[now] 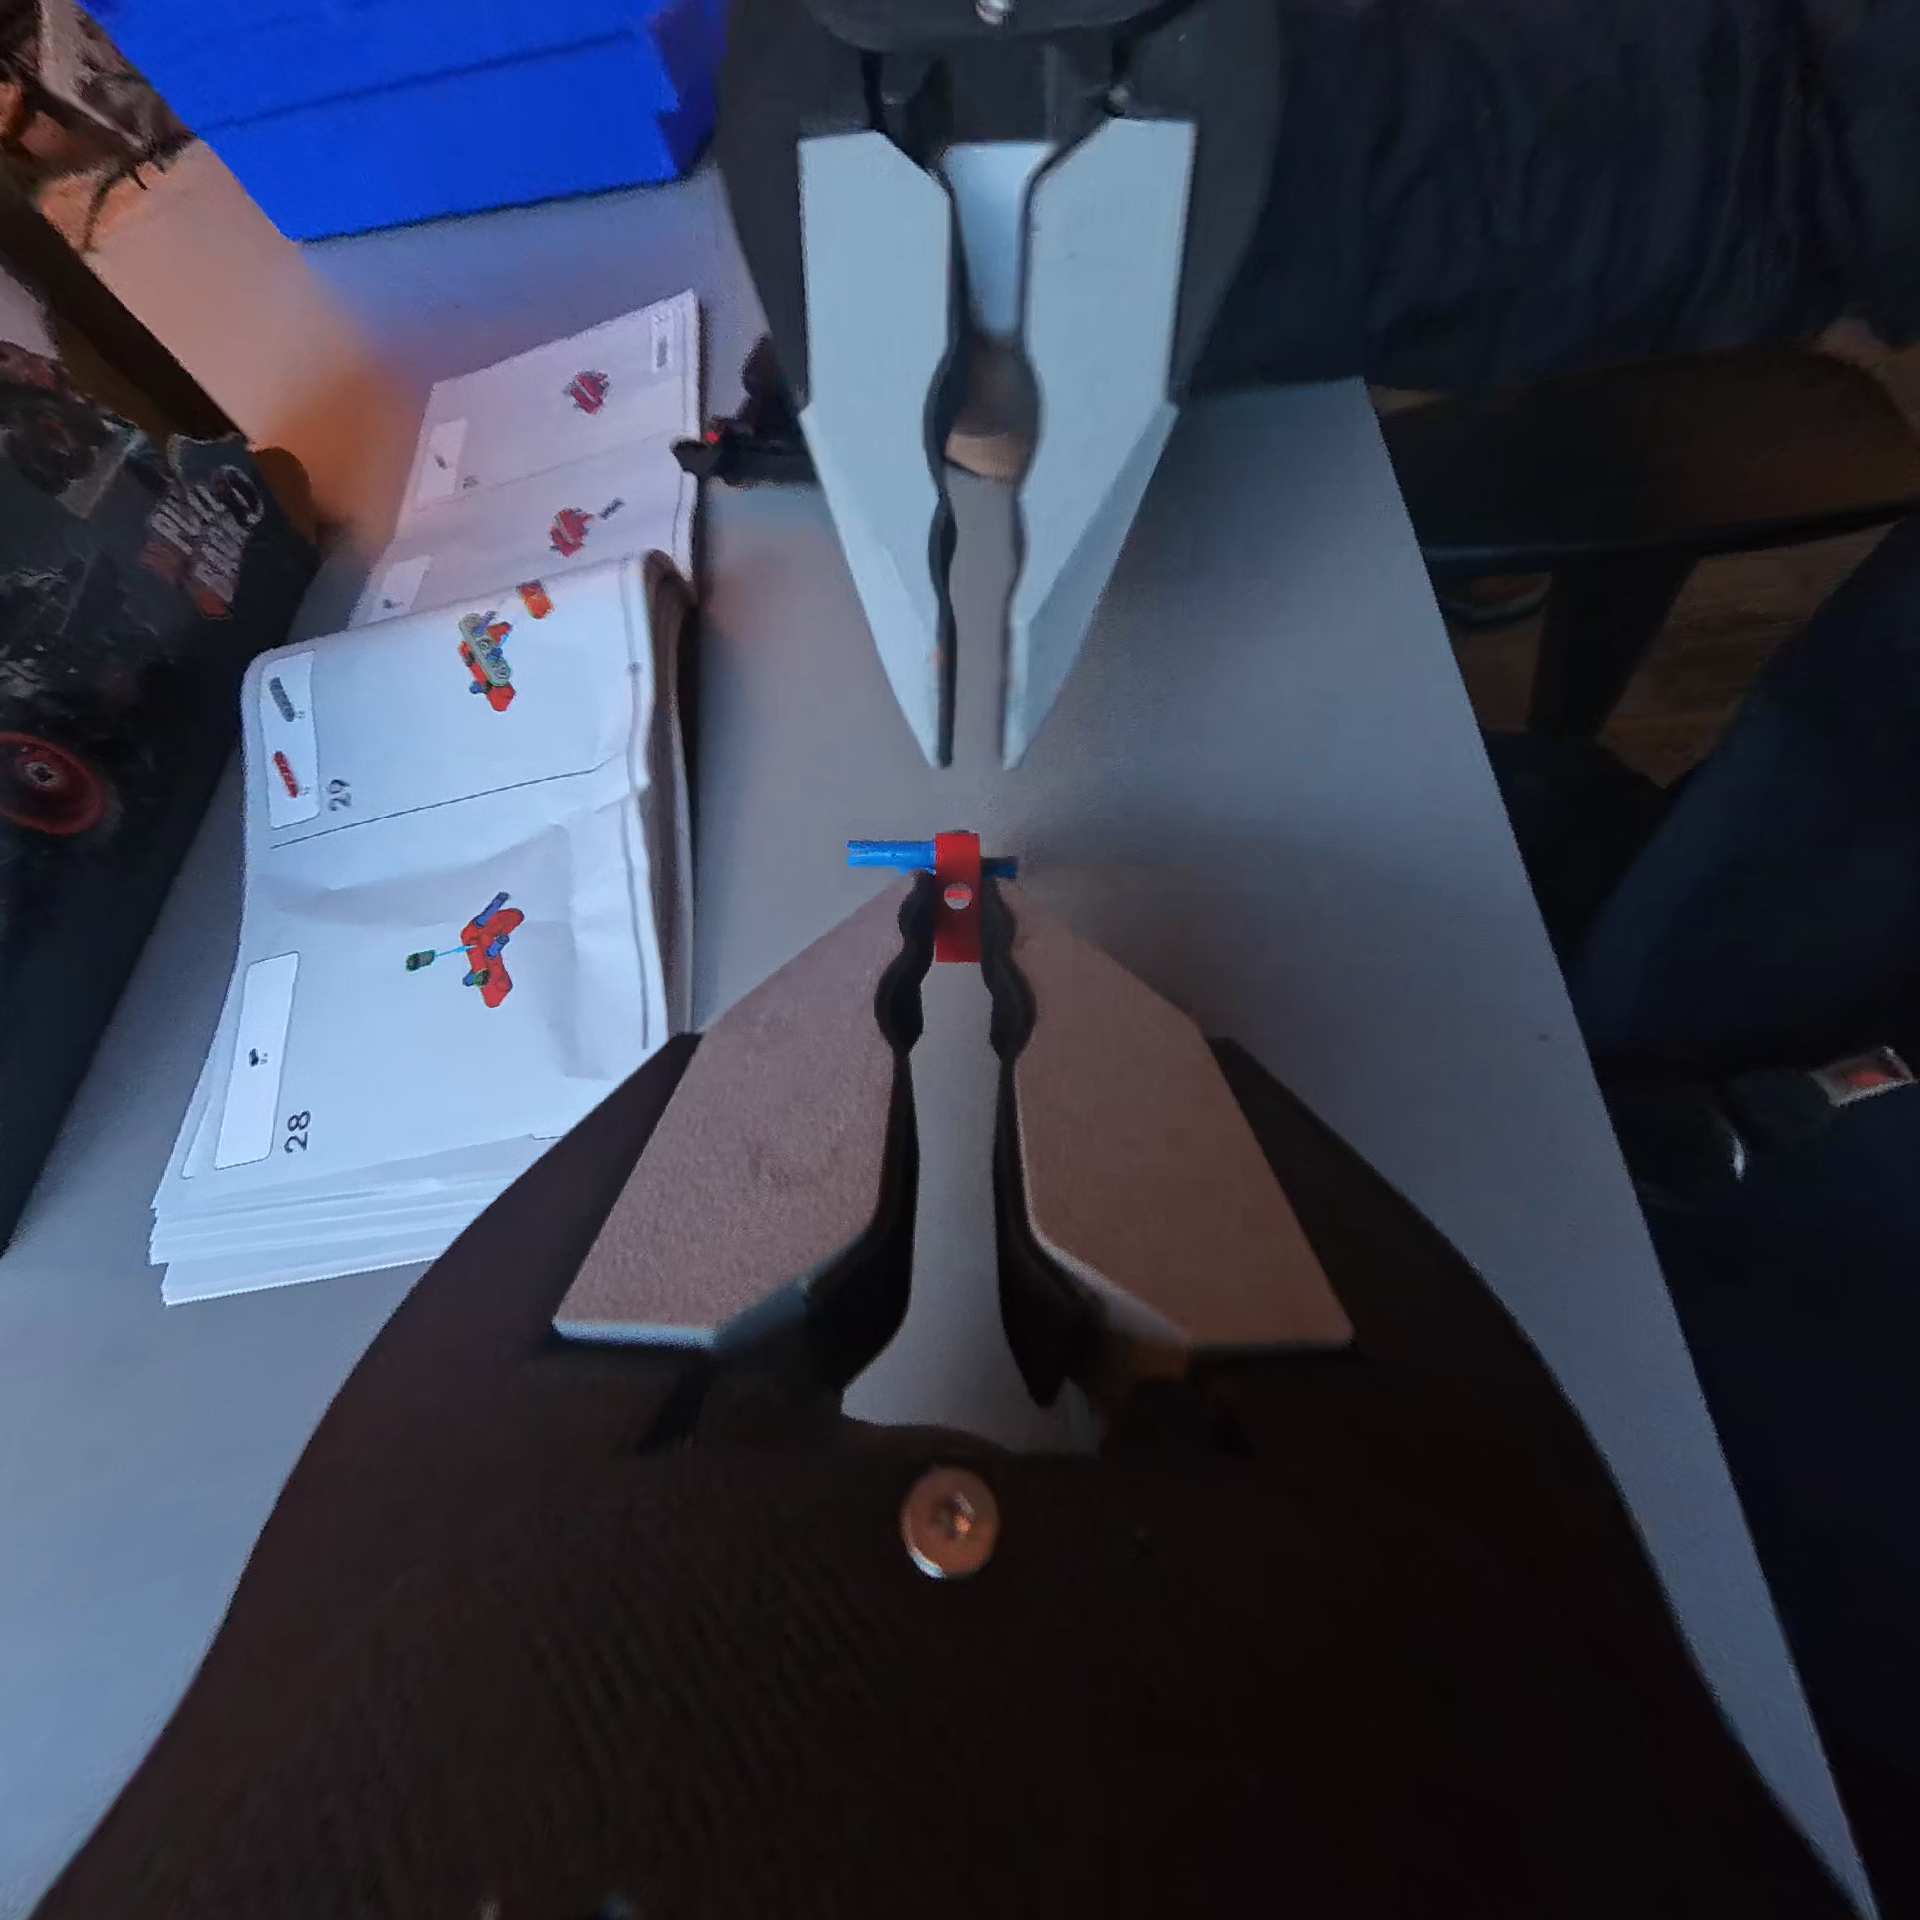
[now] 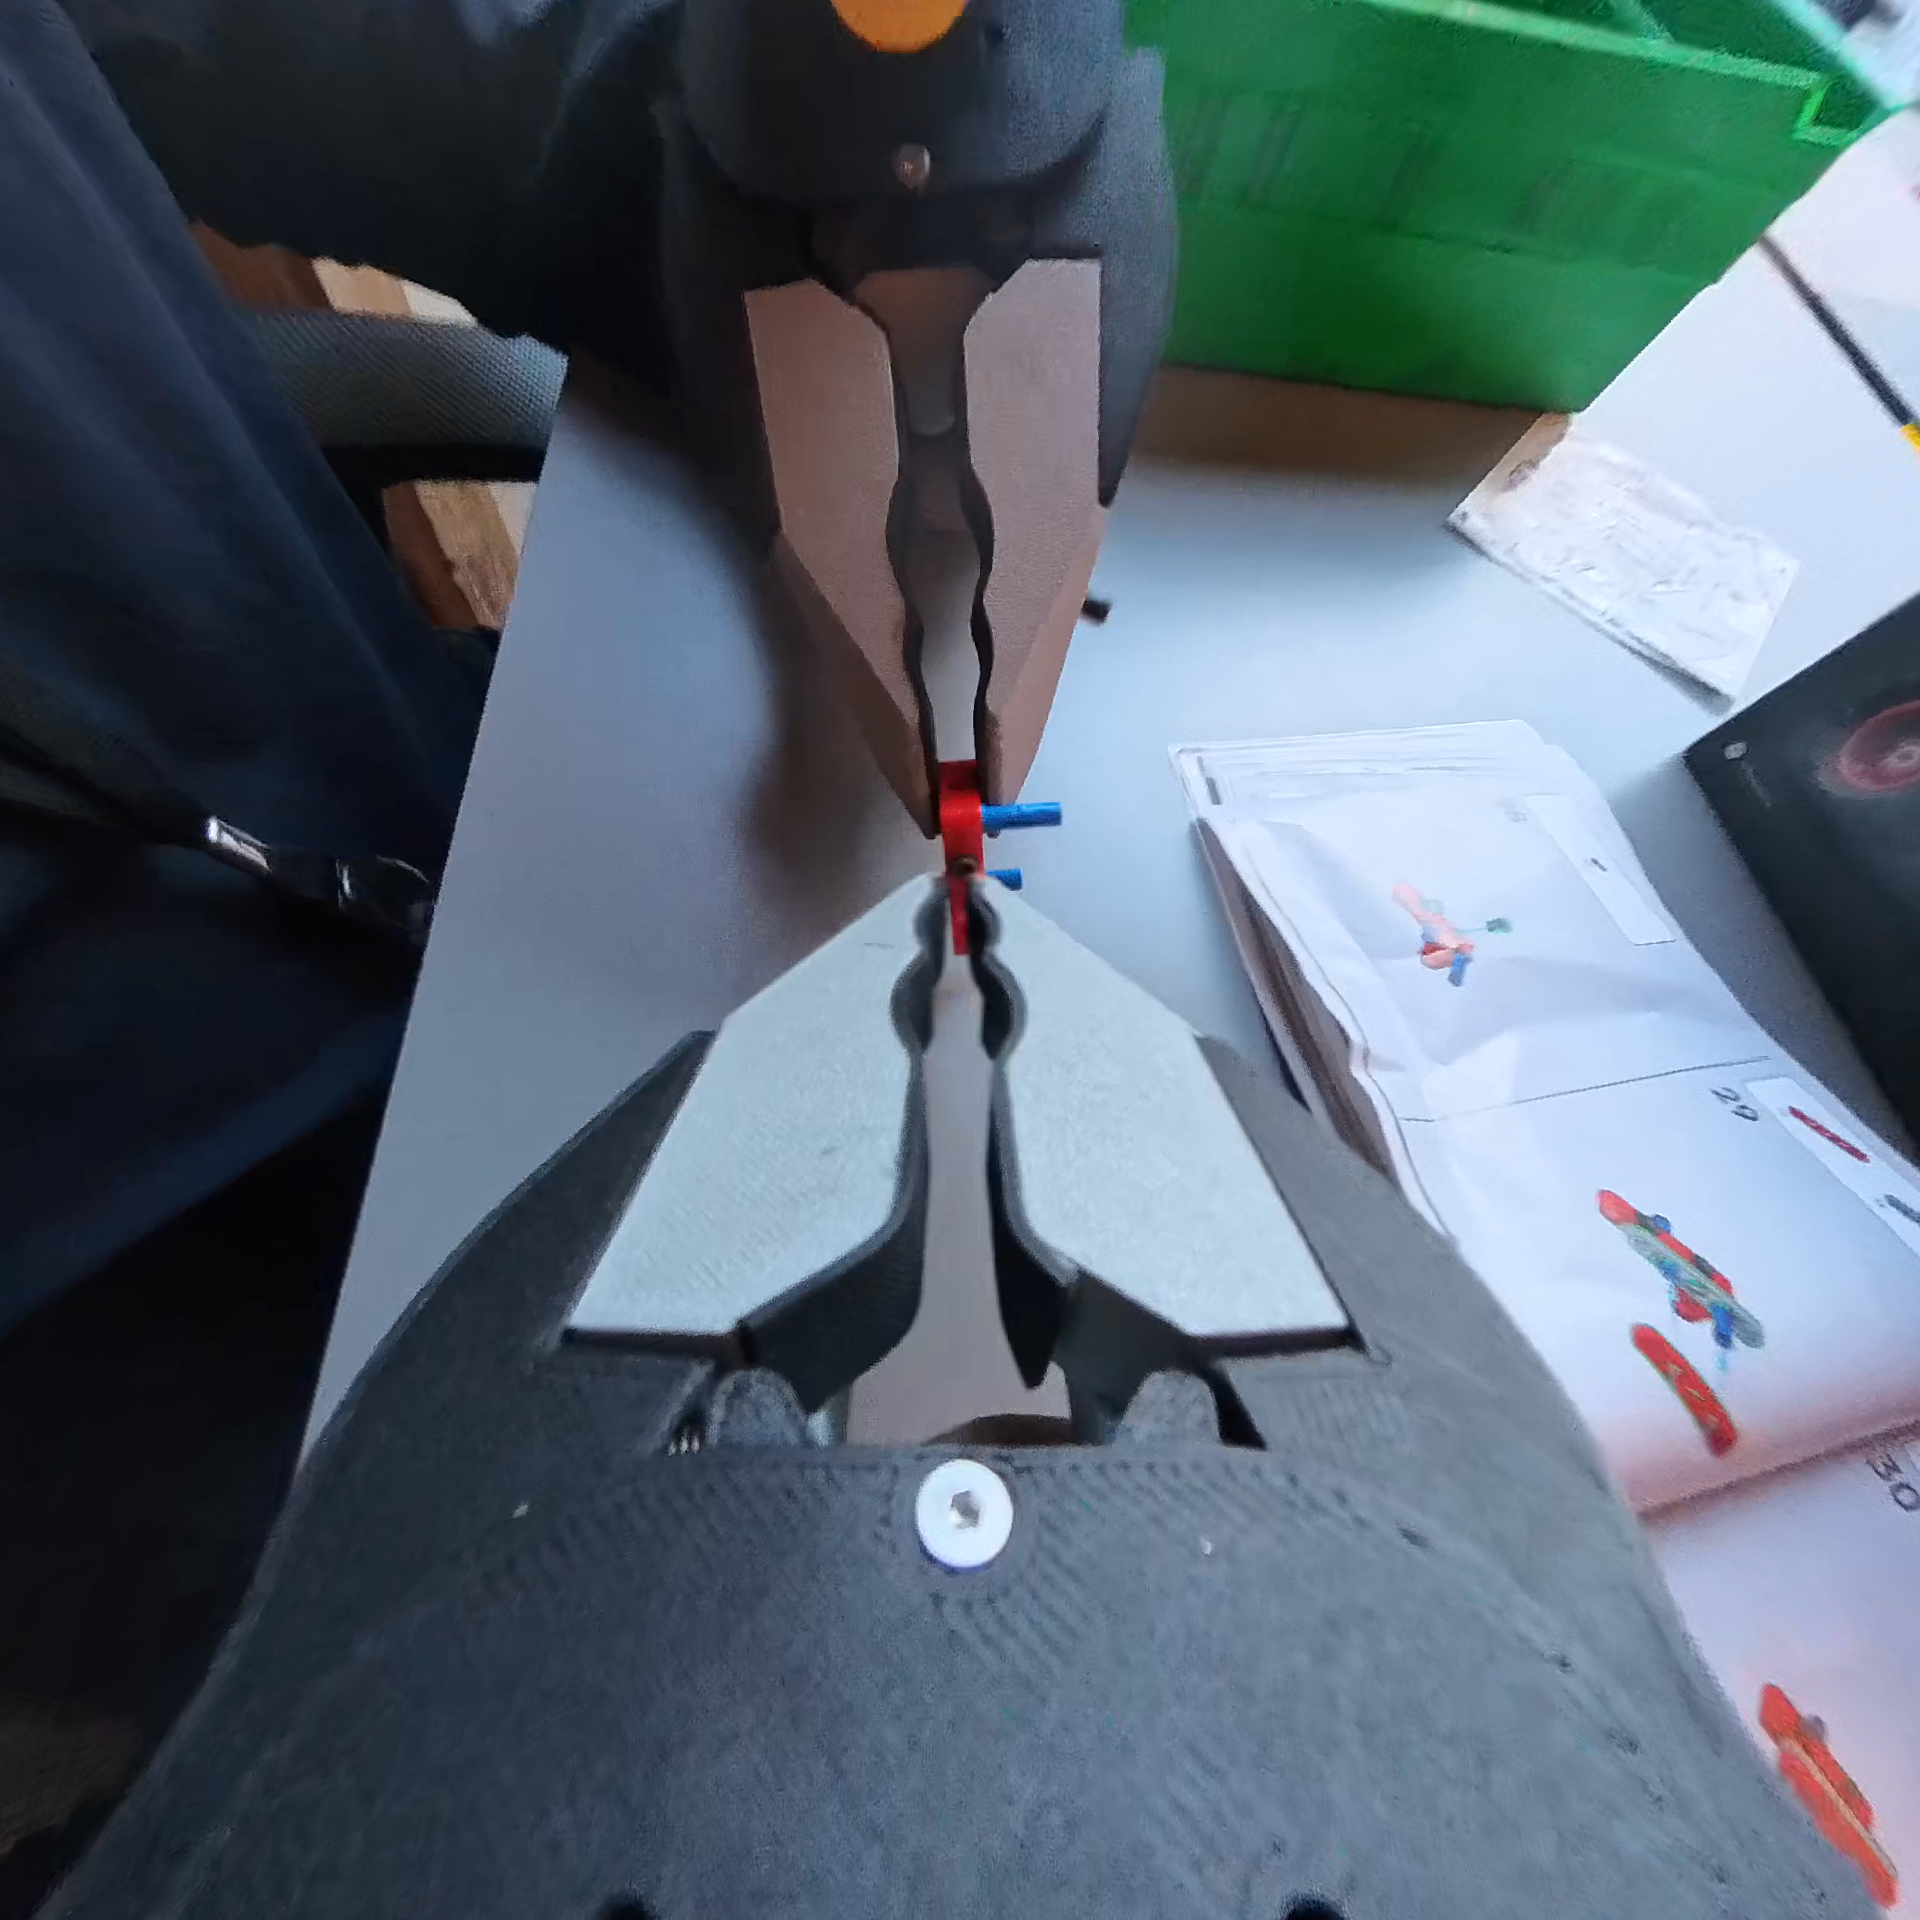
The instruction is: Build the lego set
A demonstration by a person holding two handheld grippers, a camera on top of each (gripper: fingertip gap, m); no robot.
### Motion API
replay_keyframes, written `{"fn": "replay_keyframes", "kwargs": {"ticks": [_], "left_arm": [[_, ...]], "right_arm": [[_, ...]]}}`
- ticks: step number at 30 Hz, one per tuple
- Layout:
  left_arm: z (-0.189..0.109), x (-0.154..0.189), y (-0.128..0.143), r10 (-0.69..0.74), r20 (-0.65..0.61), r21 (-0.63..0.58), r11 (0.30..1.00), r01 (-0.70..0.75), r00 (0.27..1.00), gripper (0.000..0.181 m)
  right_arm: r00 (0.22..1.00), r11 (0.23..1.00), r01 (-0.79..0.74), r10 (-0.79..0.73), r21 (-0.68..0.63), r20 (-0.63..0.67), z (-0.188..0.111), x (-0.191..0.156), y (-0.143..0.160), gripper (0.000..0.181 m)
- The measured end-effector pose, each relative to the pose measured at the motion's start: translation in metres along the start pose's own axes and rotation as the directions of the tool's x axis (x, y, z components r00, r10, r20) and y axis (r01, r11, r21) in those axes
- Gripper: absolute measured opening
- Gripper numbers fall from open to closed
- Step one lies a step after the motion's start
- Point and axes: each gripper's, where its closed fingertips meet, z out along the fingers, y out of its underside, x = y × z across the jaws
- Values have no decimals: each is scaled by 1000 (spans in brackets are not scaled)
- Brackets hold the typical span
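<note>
a pale grey table (image 1: 1195,727) fills the middle of both views, with an open instruction booklet (image 1: 436,914) at the left of the left wrist view, a dark printed box (image 1: 114,623) at its far left edge, blue bins (image 1: 416,114) in the upper left, and in the right wrist view a green bin (image 2: 1455,197) in the upper right and a clear plastic bag (image 2: 1621,551) below it. the build looks early: only a small red piece (image 1: 956,914) with a blue pin (image 1: 888,854) through it is in hand, far short of the vehicle drawn on the booklet pages, so most of the set is left. the left gripper (image 1: 956,899), with brown fingers, is nearly closed and pinches the red piece at its tips, just above the table in the centre of the frame. in the left wrist view the piece's long axis runs up and down the frame, along the fingers, and the blue pin crosses it near the top, its longer end pointing to frame left. the right gripper (image 2: 961,914), with grey fingers, is narrowed to a thin gap; in the right wrist view red plastic sits between its tips, with a second blue stub (image 2: 1006,879) beside it, yet in the left wrist view its tips stand apart from the piece, so i cannot tell whether it grips anything.
</note>
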Motion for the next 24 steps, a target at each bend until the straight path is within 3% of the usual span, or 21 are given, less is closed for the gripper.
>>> {"fn": "replay_keyframes", "kwargs": {"ticks": [5, 9, 12, 15, 20, 24], "left_arm": [[-25, -13, -31, -122, -22, 265, 956, 123, 992, 5], [-48, -2, -63, -44, -48, 506, 861, 62, 998, 5], [-65, 6, -80, 65, 6, 640, 767, -54, 998, 5], [-64, 11, -80, 129, 39, 651, 749, -123, 991, 5], [-54, 18, -77, 134, -4, 638, 763, -100, 991, 5], [-48, 18, -78, 109, -15, 623, 779, -76, 994, 5]], "right_arm": [[999, 989, -30, 34, 147, -25, -22, 8, -23, 12], [999, 978, -26, 34, 207, -37, -30, 9, -34, 19], [999, 966, -34, 37, 256, -7, -35, 4, -43, 19], [999, 949, -33, 28, 314, 21, -40, -3, -55, 19], [999, 948, -8, -4, 318, 35, -35, -13, -60, 18], [999, 952, 23, -29, 305, 18, -31, -17, -59, 5]]}}
